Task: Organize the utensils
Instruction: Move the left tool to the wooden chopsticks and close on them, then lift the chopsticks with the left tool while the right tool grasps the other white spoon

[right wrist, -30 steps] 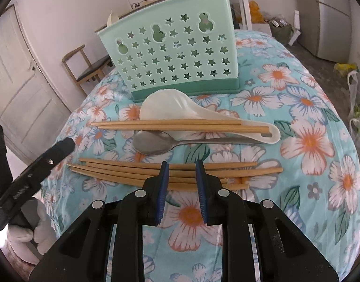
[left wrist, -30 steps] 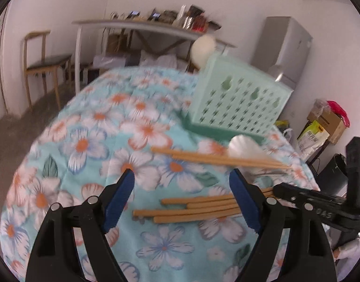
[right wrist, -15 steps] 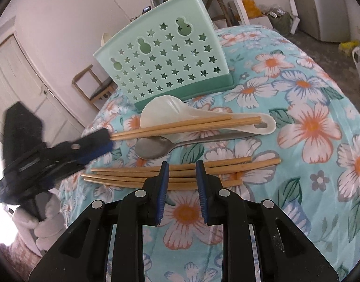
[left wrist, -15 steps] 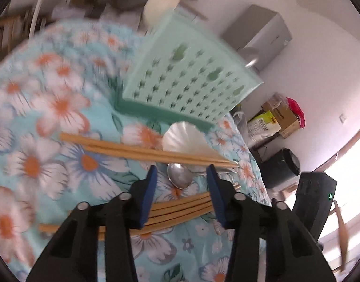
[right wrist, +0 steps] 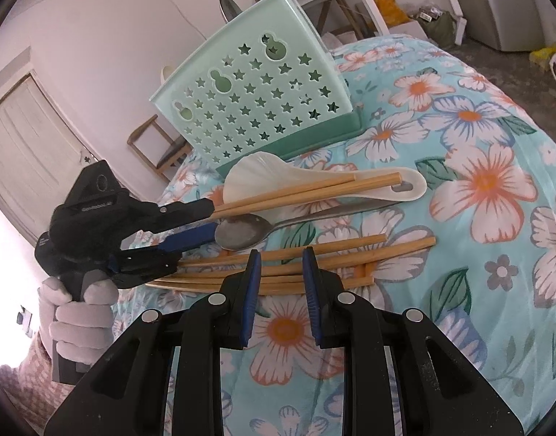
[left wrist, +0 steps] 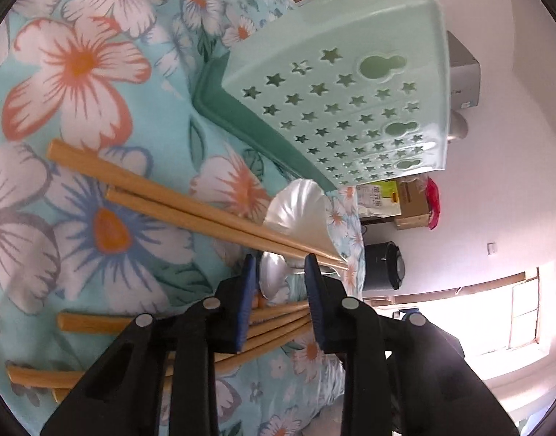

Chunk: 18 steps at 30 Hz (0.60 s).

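utensils lie on a floral-clothed bench [right wrist: 496, 116] before a mint star-cut utensil holder [right wrist: 256, 101].
your left tongs [right wrist: 209, 218] are closing around the tips of two chopsticks [right wrist: 299, 190] that rest on a white rice paddle [right wrist: 314, 178]; contact is unclear. a metal spoon [right wrist: 241, 232] lies just below. your right tongs [right wrist: 279, 254] hover narrowly parted and empty, above more loose chopsticks [right wrist: 314, 258]. a gloved hand [right wrist: 78, 312] grips the left tool.
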{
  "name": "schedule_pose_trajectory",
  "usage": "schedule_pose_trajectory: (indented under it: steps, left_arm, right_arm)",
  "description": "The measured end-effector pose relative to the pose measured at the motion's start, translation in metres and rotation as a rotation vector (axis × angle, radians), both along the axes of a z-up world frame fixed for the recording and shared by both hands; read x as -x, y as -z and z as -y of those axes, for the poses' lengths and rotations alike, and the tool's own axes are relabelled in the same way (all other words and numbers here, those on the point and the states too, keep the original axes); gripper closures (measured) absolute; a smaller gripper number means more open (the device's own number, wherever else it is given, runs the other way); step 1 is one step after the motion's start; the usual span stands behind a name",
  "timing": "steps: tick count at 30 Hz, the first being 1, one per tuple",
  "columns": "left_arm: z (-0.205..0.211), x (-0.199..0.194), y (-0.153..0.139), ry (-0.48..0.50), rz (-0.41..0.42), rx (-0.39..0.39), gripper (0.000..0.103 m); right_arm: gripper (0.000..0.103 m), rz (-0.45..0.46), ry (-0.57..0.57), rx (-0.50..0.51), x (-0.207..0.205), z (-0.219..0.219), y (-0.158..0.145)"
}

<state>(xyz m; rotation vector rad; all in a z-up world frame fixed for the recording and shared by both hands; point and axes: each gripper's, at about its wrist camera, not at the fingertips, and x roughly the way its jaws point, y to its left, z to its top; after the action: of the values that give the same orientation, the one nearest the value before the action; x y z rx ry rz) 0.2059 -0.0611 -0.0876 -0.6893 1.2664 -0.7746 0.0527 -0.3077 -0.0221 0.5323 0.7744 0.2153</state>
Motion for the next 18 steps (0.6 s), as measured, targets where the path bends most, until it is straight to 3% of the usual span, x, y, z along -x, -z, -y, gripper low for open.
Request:
schedule_pose_trajectory:
  steps: [3,8,13,18]
  left_arm:
    - [0.01,0.003,-0.004,0.031,0.025,-0.07,0.079]
    - [0.023,0.006,-0.006,0.064,0.032,-0.069,0.08]
    - [0.044,0.013,-0.005,0.078,0.109,-0.222,0.092]
    - [0.048,0.015,-0.004,0.05,0.133,-0.248,0.098]
  right_arm:
    - [0.081,0.002,0.0,-0.01,-0.001,0.001,0.001]
    - [0.081,0.006,0.001,-0.023,-0.003,0.004,0.003]
    - [0.081,0.006,0.001,-0.022,-0.002,0.005,0.003]
    - [0.081,0.009,0.003,-0.021,-0.003,0.003,0.003]
